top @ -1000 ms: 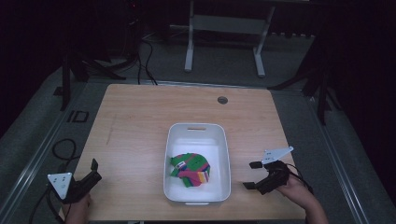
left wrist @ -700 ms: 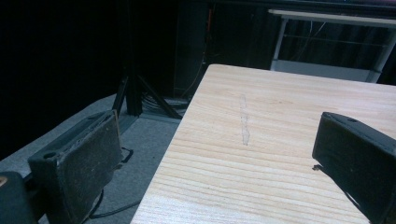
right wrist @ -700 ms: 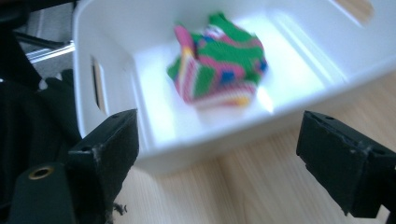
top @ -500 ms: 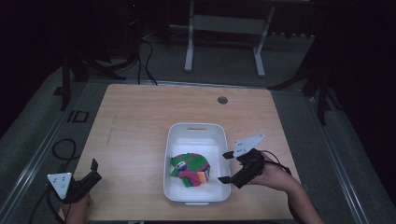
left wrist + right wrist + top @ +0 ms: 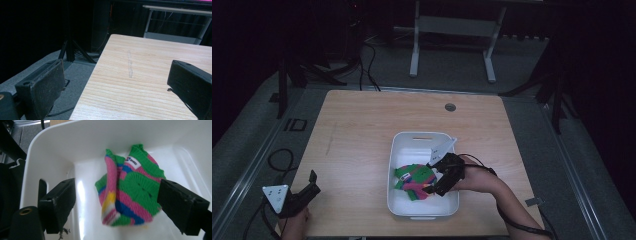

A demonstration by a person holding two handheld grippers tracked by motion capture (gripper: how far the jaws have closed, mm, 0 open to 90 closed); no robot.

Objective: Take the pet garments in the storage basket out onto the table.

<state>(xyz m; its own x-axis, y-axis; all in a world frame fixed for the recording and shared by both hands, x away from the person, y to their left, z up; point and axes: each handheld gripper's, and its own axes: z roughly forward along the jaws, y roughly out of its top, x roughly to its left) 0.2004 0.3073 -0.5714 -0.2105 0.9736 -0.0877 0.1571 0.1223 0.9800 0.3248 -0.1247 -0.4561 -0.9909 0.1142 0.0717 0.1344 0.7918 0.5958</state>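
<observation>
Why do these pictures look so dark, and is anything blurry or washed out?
High view: only the wooden table is lit, the surroundings fade to black. Right gripper view: the white tub shines with glare on its floor, and the knitted cloth looks soft at its lower edge. Left gripper view: the tabletop grain is sharp, the background nearly black.
</observation>
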